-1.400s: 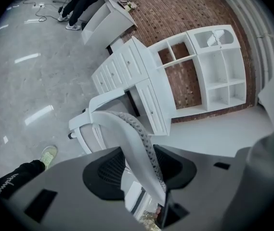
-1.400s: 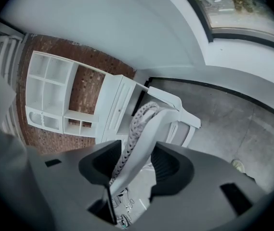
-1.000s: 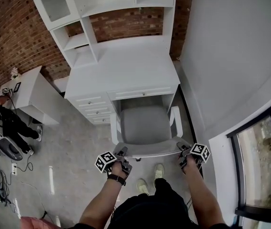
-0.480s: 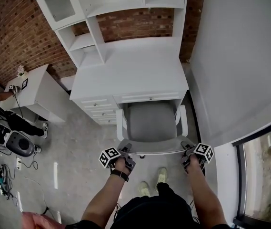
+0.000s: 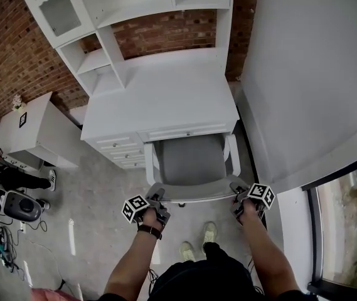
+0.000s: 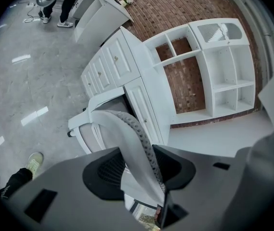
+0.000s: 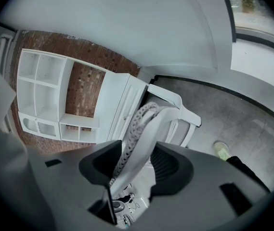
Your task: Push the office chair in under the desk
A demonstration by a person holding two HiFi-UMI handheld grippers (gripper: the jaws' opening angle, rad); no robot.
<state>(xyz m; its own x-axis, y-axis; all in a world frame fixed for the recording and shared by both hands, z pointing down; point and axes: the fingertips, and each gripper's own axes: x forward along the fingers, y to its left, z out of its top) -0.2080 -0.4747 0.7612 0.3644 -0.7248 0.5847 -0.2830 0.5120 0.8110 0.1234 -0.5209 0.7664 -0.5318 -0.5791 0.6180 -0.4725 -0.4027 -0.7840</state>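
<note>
A white office chair with a grey seat stands in the desk's knee gap, its seat front under the desk's drawer edge. Its curved backrest top faces me. My left gripper grips the backrest's left end, my right gripper its right end. In the left gripper view the backrest edge runs between the jaws of the left gripper, pads against it. In the right gripper view the backrest sits between the jaws of the right gripper, which are opening slightly while still touching it.
A white hutch with shelves rises behind the desk against a brick wall. Drawers flank the chair's left. A grey wall runs close on the right. A small white table and gear on the floor lie left.
The chair has rolled forward, its seat going further under the desk. Both grippers moved forward with the backrest, keeping their hold.
</note>
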